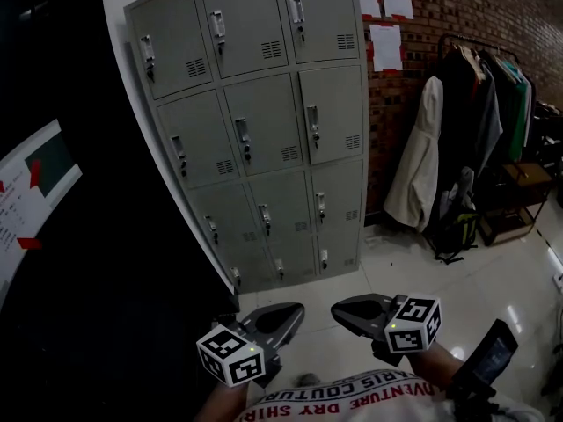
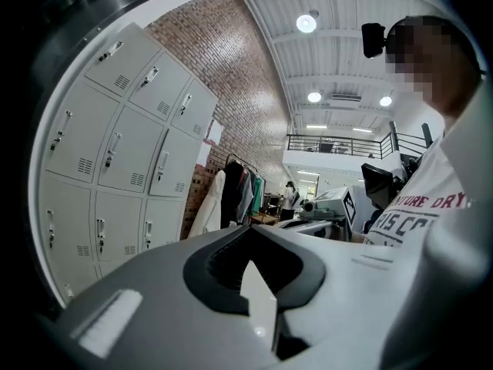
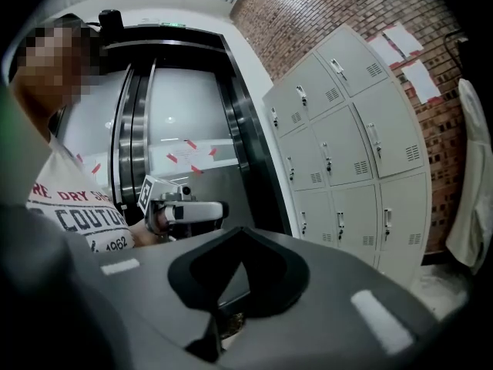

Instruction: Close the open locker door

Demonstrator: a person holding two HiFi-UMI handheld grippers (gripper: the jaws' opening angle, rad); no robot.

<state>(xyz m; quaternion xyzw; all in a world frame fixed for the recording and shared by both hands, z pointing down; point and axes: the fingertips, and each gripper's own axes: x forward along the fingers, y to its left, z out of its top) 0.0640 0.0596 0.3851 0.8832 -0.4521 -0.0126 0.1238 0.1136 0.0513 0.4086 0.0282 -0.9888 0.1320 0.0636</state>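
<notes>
locker bank [image 1: 255, 139] sits well ahead, no door visibly ajar; left gripper [image 1: 296, 314] looks nearer than right gripper [image 1: 339, 310]; both pinched closed, empty

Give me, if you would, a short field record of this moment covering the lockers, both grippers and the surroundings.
Locker bank: grey, three columns by four rows, against the brick wall; every door looks shut, none visibly ajar.
Left gripper: jaws together, nothing between them, held low near the person's shirt, apart from the lockers.
Right gripper: jaws together, empty, beside the left one.
Surroundings: clothes rack to the right of the lockers; papers on the wall.
Task status: no open door in view to close.
</notes>
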